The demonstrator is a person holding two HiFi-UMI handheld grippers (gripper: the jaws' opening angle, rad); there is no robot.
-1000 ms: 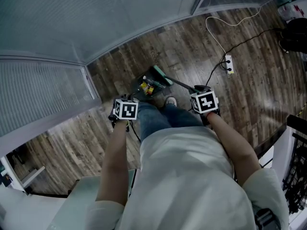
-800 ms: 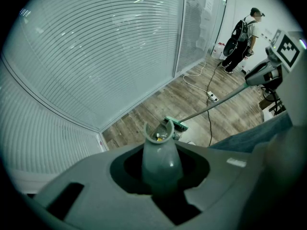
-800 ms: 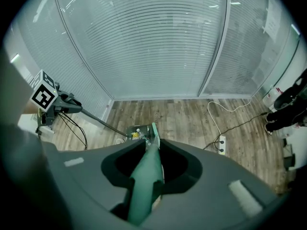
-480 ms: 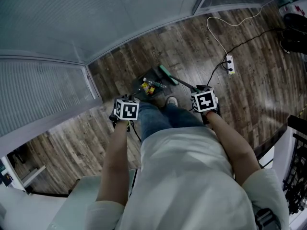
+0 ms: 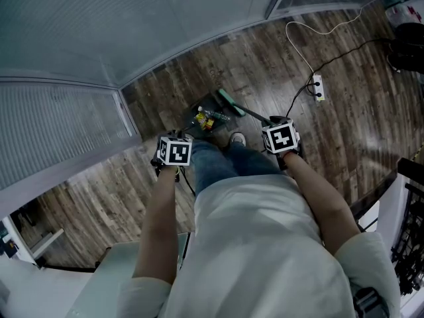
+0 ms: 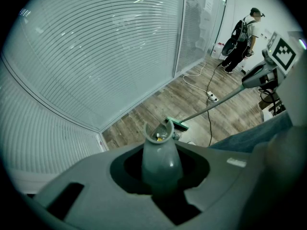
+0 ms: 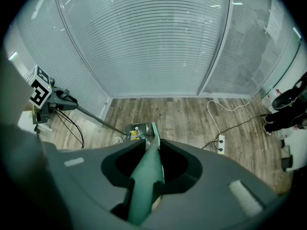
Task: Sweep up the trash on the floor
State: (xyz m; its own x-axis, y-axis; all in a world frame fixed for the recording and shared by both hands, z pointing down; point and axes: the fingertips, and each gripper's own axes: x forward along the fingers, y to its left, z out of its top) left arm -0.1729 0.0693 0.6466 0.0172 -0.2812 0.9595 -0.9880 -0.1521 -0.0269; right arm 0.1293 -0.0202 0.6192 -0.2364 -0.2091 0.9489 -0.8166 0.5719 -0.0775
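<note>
Wood-plank flooring (image 5: 265, 58) was bounded by a glass wall with blinds (image 5: 165, 18) across the upper left of the head view. Since a second earlier, the broom head (image 5: 231, 103) had been drawn back from the mouth of the dustpan (image 5: 197, 113) toward the right, and over the last half second it had hardly been shifted. The trash (image 5: 204, 119) was found gathered inside the dustpan, just above frame centre. From this the sweeping was judged largely done, although scraps too small to make out could not be ruled out.

The left gripper (image 6: 160, 176) was clamped on the dustpan's grey handle, and the right gripper (image 7: 146, 176) was closed around the green broom handle.

Little room was left behind the dustpan, where the wall corner stood near at the upper left. A shoe (image 5: 236, 140) was placed just below it. Open floor was offered to the right of the broom head, as far as the power strip (image 5: 317, 89) and its cable (image 5: 298, 45) at the upper right, which would be best avoided by any further stroke.
</note>
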